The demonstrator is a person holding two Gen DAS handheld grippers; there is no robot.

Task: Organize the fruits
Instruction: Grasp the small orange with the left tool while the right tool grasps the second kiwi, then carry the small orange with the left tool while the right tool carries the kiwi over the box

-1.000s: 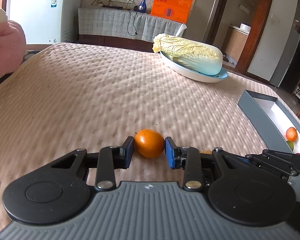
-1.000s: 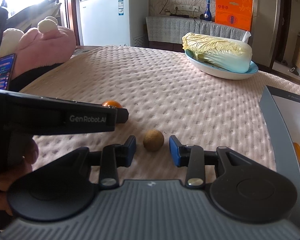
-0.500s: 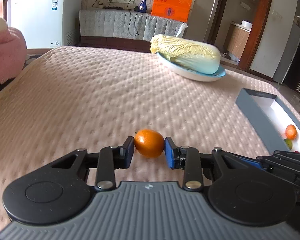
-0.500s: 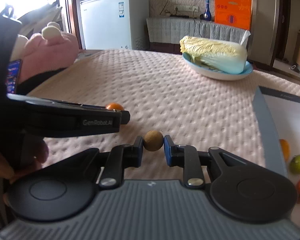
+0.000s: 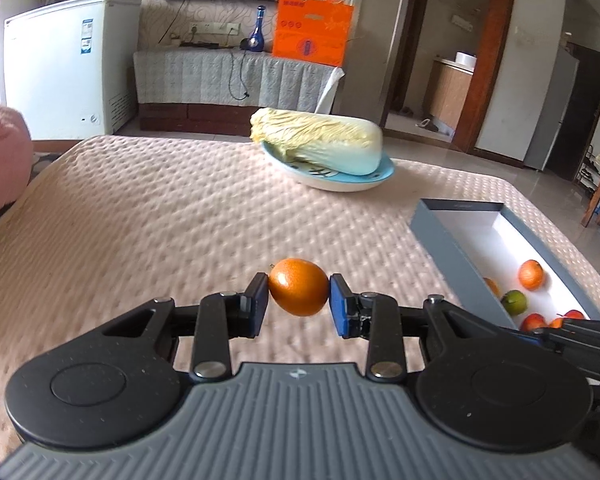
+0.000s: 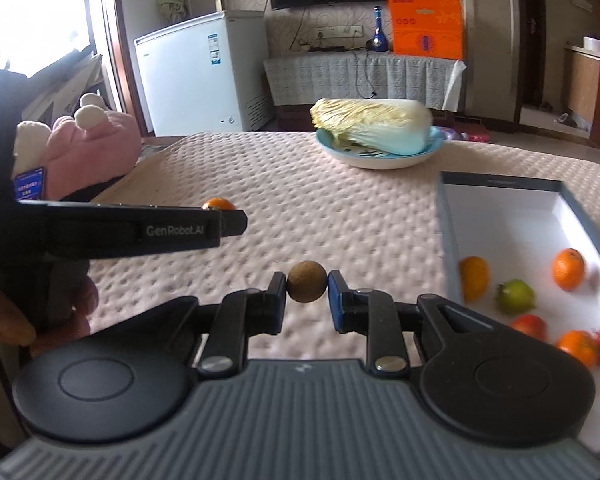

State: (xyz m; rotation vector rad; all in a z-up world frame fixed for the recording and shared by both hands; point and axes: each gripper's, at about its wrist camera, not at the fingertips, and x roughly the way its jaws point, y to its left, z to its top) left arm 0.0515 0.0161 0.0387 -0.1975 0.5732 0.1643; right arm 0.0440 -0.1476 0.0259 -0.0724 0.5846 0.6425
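Observation:
My left gripper (image 5: 299,298) is shut on a small orange (image 5: 298,287) and holds it above the pink quilted tablecloth (image 5: 160,208). My right gripper (image 6: 307,293) is shut on a small round brown fruit (image 6: 307,287), also lifted off the cloth. To the right lies a grey box with a white inside (image 6: 512,216), which holds several fruits: oranges (image 6: 568,269), a green one (image 6: 515,296) and red ones (image 6: 530,326). In the right wrist view the left gripper's body (image 6: 132,230) crosses the left side, with its orange (image 6: 219,203) peeking above it.
A plate (image 5: 332,182) with a napa cabbage (image 5: 316,140) stands at the far side of the table. A pink plush toy (image 6: 88,148) sits off the table's left edge. A person's hand (image 6: 40,312) holds the left gripper. A white freezer (image 5: 60,68) and a covered sideboard stand behind.
The right gripper closed on the brown fruit and lifted it. Both grippers rose and shifted right toward the grey box, each carrying its fruit.

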